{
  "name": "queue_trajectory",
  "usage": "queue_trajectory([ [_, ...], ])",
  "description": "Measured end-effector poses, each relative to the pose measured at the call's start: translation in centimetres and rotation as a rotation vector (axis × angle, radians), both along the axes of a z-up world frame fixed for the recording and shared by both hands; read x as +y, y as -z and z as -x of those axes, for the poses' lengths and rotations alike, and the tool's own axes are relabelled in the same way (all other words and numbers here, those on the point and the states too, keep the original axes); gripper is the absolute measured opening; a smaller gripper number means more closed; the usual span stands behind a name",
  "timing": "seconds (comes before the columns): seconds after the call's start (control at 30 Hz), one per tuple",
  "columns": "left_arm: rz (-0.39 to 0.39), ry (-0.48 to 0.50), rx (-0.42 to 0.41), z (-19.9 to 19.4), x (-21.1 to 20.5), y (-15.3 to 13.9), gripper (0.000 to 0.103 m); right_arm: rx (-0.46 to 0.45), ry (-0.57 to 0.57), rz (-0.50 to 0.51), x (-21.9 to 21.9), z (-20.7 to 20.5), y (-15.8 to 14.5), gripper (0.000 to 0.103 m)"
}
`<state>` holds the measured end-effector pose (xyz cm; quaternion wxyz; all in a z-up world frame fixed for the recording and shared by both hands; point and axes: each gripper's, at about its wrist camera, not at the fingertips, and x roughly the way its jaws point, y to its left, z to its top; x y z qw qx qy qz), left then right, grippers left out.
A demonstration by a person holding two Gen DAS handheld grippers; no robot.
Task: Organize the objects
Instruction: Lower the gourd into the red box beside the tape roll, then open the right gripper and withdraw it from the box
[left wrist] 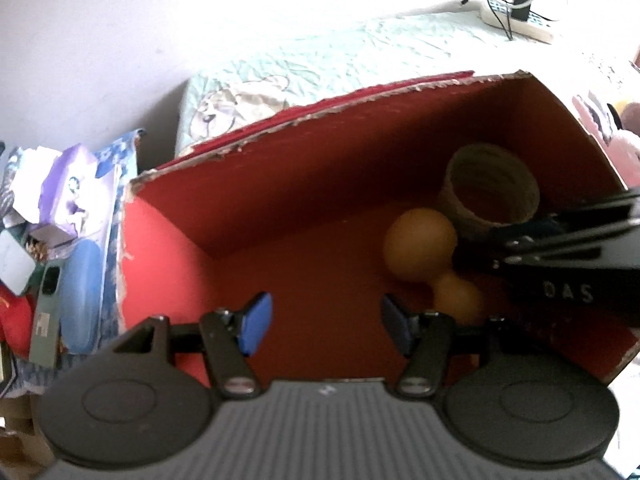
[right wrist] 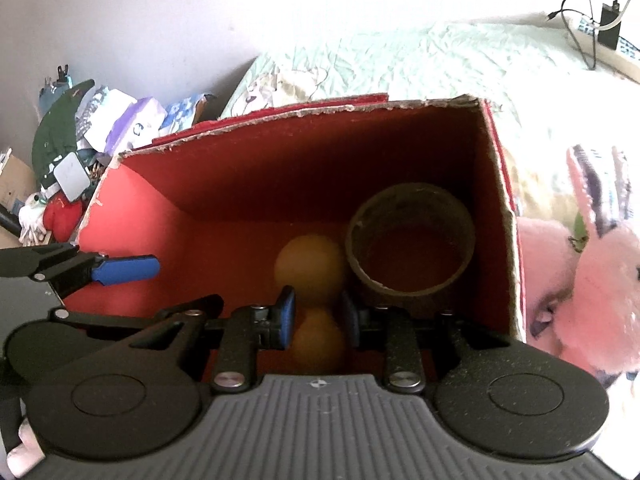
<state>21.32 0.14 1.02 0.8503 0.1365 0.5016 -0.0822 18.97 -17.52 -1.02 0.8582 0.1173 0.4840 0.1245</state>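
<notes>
A red cardboard box (left wrist: 192, 248) (right wrist: 132, 208) stands open on a bed. Inside lie an orange two-ball peanut-shaped object (left wrist: 420, 248) (right wrist: 310, 268) and a brown tape roll (left wrist: 490, 188) (right wrist: 412, 240) beside it at the right. My right gripper (right wrist: 318, 322) is inside the box with its blue pads closed on the smaller ball of the orange object; it also shows in the left wrist view (left wrist: 568, 236). My left gripper (left wrist: 326, 322) is open and empty over the box floor; one of its blue fingers (right wrist: 124, 269) shows in the right wrist view.
The bed has a pale green cover (left wrist: 340, 60) (right wrist: 400, 68). A pink plush toy (right wrist: 580, 280) lies right of the box. A pile of packets and clutter (left wrist: 60, 208) (right wrist: 80, 140) sits left of it. A power strip with cables (left wrist: 520, 16) (right wrist: 600, 36) lies at the far right.
</notes>
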Motion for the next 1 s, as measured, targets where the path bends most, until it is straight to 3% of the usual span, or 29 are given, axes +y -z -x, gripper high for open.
queue_trajectory([
  [0.7,-0.024,-0.078,-0.046,2.1,-0.2,-1.2,0.071,-0.066,0.072,-0.027,-0.3,2.5,-1.1,0.031],
  [1.0,-0.028,-0.099,-0.077,3.4,-0.1,-1.9,0.081,-0.105,0.092,-0.035,-0.2,4.0,-1.8,0.032],
])
